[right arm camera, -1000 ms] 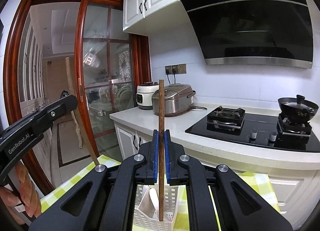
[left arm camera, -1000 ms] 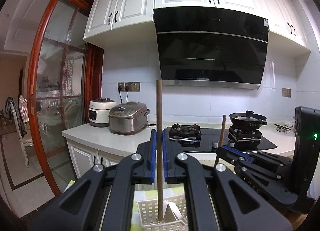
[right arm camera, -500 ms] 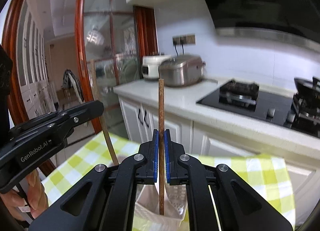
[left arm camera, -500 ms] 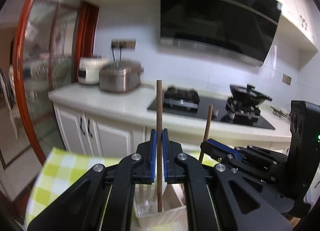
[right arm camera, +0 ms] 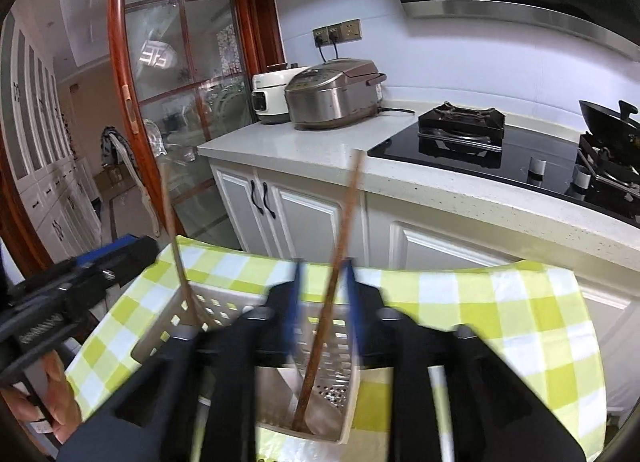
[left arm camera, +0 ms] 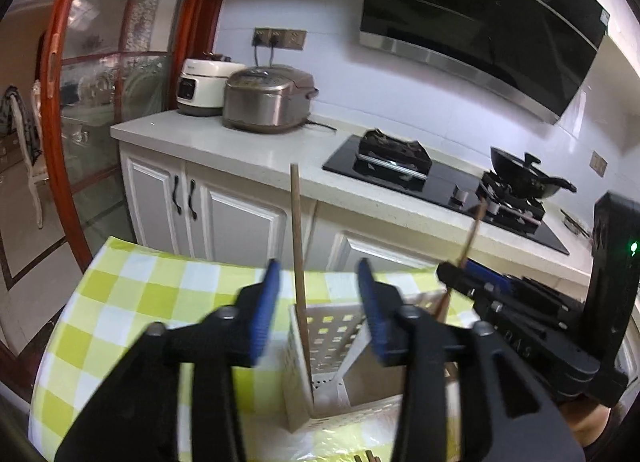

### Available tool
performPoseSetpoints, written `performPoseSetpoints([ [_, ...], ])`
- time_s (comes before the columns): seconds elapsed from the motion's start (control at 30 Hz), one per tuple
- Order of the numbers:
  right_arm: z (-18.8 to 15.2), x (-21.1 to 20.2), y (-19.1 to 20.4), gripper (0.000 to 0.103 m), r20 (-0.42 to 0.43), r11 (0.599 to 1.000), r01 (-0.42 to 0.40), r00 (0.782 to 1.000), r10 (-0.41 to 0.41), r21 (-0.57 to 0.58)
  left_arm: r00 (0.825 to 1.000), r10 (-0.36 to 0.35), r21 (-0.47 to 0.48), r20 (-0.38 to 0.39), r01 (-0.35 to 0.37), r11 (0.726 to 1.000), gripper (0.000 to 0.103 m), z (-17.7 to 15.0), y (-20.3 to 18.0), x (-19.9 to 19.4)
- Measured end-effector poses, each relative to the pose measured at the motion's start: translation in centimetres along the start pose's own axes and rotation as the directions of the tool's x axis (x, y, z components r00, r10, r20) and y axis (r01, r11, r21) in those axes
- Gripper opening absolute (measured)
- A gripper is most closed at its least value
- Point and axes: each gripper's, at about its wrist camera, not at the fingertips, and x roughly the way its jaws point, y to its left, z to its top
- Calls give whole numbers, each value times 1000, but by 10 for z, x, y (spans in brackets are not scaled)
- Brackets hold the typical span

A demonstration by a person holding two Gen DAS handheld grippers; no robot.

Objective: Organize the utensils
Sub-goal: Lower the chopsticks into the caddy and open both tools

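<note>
Both grippers' blue pads point(left arm camera: 264, 302) were smeared by motion blur. The basket's point(right arm camera: 224, 302) near wall lay hidden behind black fingers; the tablecloth point(left arm camera: 132, 294) ran off frame.

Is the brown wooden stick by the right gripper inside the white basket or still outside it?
Inside. The brown wooden stick has its lower end down in the white holed plastic basket, leaning, untouched between the right gripper's opening jaws.

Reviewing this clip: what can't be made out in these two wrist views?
- Left wrist view: the lighter chopstick has its foot hidden inside the white basket.
- Right wrist view: the darker chopstick is motion-blurred, so contact with the opening right gripper is unclear.
- Left wrist view: items at the bottom edge are cut off.
</note>
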Motion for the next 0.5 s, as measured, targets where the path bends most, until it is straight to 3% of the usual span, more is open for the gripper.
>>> performPoseSetpoints([
  [0.03,-2,-2,-1,61,10,1000,-3,1000,3,9,1000,8,-4,11,-8,1000,50,0,2,-3],
  [0.2,-6,-16,-6,61,24,1000,8,1000,-8,15,999,34,-17,34,-33,999,55,-2,8,-23],
  [0.37,-15,-44,-15,61,47,999,15,999,-18,49,993,79,-55,92,-74,996,78,-16,14,-61],
  [0.5,-29,-69,-18,61,55,998,23,998,-27,65,975,159,-60,155,-151,987,94,-40,14,-95],
])
